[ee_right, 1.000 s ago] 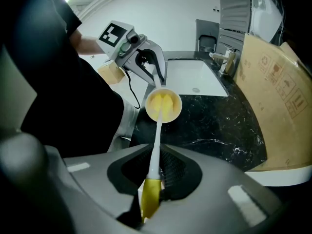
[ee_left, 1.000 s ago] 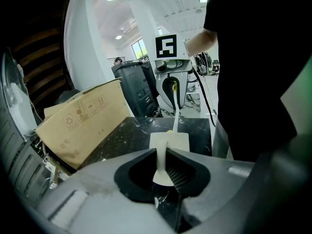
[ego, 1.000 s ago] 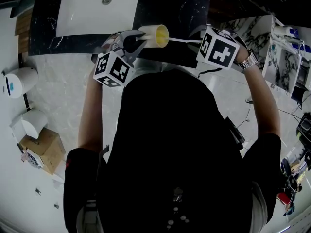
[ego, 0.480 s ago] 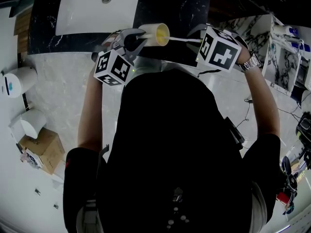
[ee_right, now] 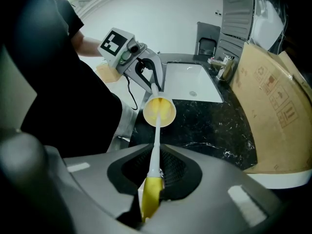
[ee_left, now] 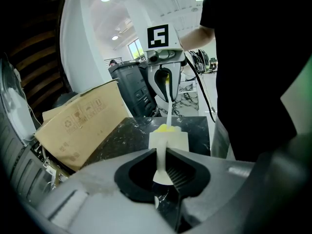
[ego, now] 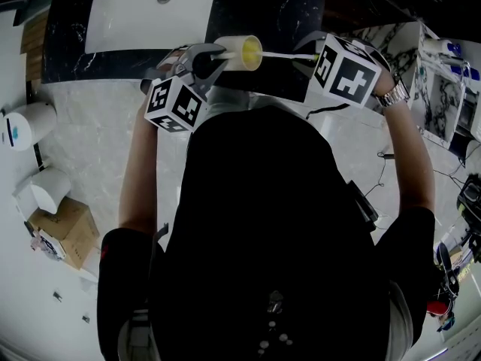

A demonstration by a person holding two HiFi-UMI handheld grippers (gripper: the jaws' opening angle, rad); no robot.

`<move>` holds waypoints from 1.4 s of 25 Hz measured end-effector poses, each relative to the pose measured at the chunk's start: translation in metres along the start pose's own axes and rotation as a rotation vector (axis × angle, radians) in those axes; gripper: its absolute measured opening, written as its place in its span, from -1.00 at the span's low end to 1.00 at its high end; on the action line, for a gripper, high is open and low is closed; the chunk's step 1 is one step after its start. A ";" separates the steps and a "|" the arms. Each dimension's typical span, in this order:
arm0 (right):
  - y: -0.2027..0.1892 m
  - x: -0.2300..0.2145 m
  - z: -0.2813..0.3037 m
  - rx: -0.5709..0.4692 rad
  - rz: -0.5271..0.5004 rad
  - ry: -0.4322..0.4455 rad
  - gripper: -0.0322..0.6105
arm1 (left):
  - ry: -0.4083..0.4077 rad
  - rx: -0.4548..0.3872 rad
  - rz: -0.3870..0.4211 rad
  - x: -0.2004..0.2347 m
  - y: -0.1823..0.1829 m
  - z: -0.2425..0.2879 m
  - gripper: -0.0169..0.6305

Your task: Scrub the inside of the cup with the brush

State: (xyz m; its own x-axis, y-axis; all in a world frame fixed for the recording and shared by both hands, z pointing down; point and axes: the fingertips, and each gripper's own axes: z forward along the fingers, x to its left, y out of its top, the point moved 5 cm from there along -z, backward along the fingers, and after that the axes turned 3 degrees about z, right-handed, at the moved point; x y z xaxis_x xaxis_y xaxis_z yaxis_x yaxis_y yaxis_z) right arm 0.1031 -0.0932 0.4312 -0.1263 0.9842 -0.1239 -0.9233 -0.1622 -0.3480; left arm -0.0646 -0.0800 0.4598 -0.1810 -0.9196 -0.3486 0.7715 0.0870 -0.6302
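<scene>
A white cup with a yellowish inside lies on its side in the air above the black counter, mouth toward the right. My left gripper is shut on the cup's thin handle, with the cup body just beyond the jaws. My right gripper is shut on the brush, clamping the white shaft above its yellow grip. The shaft runs straight into the cup's mouth; the brush head inside is mostly hidden.
A white sink is set into the black marble counter, with a faucet at its far side. A large cardboard box stands on the counter by the right gripper. White bins and a small carton sit on the floor at left.
The right gripper has shifted a little to the right, drawing the brush shaft slightly out of the cup. The left gripper and the cup have barely moved.
</scene>
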 end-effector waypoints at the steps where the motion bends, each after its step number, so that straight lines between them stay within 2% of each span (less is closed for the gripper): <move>1: -0.001 -0.002 0.000 0.002 0.002 0.001 -0.77 | 0.000 0.000 -0.001 0.000 0.000 0.000 -0.79; 17: -0.007 0.001 0.017 0.013 0.033 0.042 -0.77 | 0.001 0.017 -0.017 -0.003 -0.006 -0.004 -0.79; 35: 0.002 0.016 0.013 0.008 -0.003 0.007 -0.77 | 0.023 0.014 -0.012 -0.002 -0.002 -0.001 -0.80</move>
State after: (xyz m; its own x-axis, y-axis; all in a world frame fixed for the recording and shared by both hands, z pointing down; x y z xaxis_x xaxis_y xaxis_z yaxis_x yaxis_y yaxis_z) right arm 0.0946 -0.0774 0.4403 -0.1206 0.9843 -0.1290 -0.9266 -0.1583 -0.3411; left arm -0.0666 -0.0779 0.4613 -0.2042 -0.9115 -0.3569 0.7778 0.0703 -0.6245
